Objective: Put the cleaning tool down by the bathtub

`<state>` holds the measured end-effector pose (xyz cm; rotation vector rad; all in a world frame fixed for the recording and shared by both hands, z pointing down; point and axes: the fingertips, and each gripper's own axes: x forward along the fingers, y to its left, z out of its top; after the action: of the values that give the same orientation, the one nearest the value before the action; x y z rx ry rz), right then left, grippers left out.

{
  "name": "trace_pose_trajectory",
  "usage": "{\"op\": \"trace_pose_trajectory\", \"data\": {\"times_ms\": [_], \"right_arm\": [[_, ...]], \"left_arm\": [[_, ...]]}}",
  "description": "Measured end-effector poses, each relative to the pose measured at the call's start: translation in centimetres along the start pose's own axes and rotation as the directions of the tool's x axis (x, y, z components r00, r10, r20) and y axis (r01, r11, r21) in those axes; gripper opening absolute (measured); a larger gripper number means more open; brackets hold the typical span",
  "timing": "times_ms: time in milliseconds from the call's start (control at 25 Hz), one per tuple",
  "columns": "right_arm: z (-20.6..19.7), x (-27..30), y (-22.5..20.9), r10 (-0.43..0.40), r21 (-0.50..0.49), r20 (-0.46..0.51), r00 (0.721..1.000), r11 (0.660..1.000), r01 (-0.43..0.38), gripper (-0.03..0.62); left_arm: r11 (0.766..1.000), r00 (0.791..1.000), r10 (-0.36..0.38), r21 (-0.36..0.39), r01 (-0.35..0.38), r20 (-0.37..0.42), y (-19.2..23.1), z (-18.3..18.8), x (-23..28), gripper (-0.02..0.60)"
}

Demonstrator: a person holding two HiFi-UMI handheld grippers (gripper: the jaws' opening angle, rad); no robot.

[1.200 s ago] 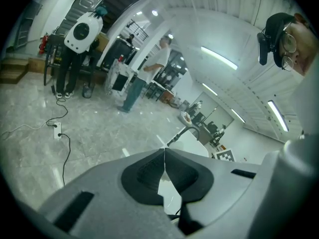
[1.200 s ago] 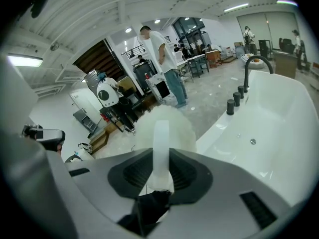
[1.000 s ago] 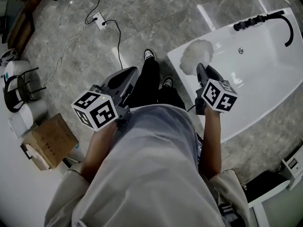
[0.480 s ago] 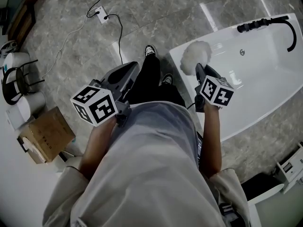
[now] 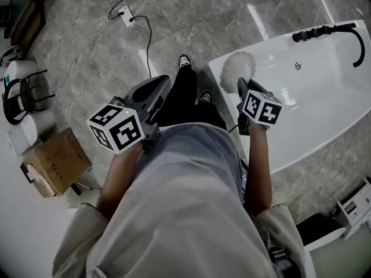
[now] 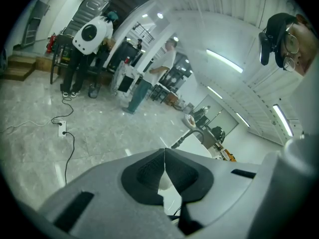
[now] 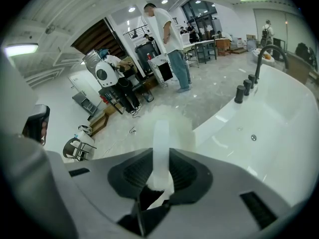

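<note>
Lowered the right hand-held gripper [image 5: 240,86] a little vs. 1 sec ago, taking the cleaning tool [image 5: 237,71] down w/ it toward the near corner of the bathtub [image 5: 324,97]. Kept the left hand-held gripper [image 5: 161,84] in place. Reads as the start of the put-down, not the end: nothing released yet.

Biggest first:
- Grey marble-look floor [image 5: 191,16] all round.
- White bathtub at right of head view, basin bare, black tap [image 5: 316,33] on far rim.
- Person standing just beside tub's near corner, dark trousers, shoes [image 5: 184,63] on floor.
- Cardboard box [image 5: 55,167] at lower left, well apart from tub.
- Power strip [image 5: 124,13] w/ black cable farther out.

Right hand-held gripper: jaws clamped on tool's pale flat handle [image 7: 160,143], kept part-open by handle's width, nothing else btwn them. Fluffy white head [image 7: 167,116] out ahead of jaws; in head view over tub's corner, overlapping rim and basin edge. Can't tell which: touching rim or hanging above.

Left hand-held gripper: jaws closed tip to tip, empty, pointing out over floor. Prob. no role in this step.

Meaning for task: tool near the drop spot, but over tub edge rather than beside it.

Judged next:
- Carry on down.
- Pick rim ledge or floor next to tub.
- Rest head first, then open jaws.

Risk: light head, long handle. Could tip or slide into basin if let go on a sloped rim.
</note>
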<state>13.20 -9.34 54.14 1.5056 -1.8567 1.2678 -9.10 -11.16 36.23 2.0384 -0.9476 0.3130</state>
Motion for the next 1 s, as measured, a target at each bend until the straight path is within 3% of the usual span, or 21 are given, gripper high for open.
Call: {"op": "trace_pose_trajectory", "data": {"times_ms": [1000], "right_arm": [[-3.0,4.1,-0.9,-0.008,0.026,-0.137,0.991,1.000,0.011,0.089]], "left_arm": [[1.000,0.999,0.005,-0.016,-0.005,-0.034,0.7,0.1,0.9,0.009]]}}
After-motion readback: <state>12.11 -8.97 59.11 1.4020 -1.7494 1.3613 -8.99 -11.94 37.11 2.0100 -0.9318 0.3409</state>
